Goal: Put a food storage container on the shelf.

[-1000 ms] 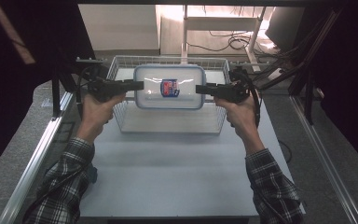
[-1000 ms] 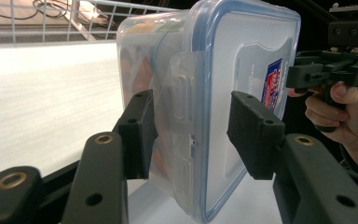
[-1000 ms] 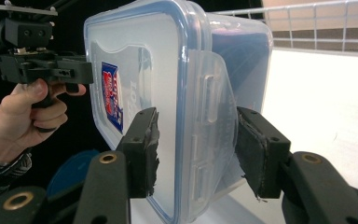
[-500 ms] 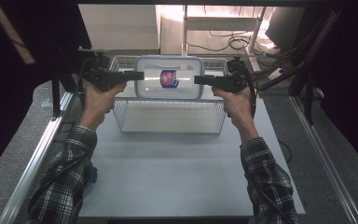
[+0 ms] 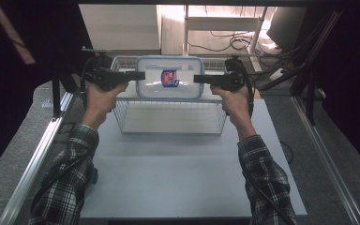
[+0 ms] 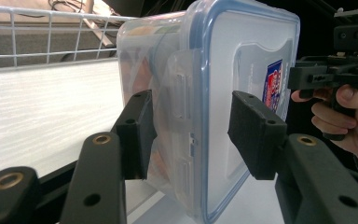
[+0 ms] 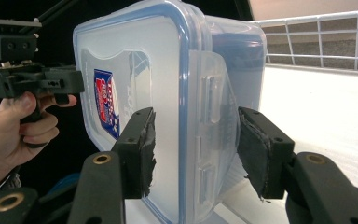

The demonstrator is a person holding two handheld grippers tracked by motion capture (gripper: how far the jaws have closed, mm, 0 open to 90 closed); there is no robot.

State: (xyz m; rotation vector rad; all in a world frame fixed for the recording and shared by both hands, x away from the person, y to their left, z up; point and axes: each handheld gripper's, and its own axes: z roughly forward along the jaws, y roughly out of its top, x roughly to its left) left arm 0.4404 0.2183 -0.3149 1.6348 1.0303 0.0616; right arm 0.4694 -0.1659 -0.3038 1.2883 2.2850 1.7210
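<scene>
The print on the container's (image 5: 169,83) label (image 5: 169,78) is too small to be read. Its lower corner is cut off in both gripper views. The basket's (image 5: 168,123) far wall is partly hidden behind it.

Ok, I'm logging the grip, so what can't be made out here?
- Contents of the container: clouded walls, every view.
- Label print: too small in the high view, steeply angled in both gripper views.
- Whether the right gripper's far pad presses, its jaws having just been opening: the latch flap hides contact, right gripper view.
- Whether the container rests on the basket: its body covers the far rim, high view.
</scene>
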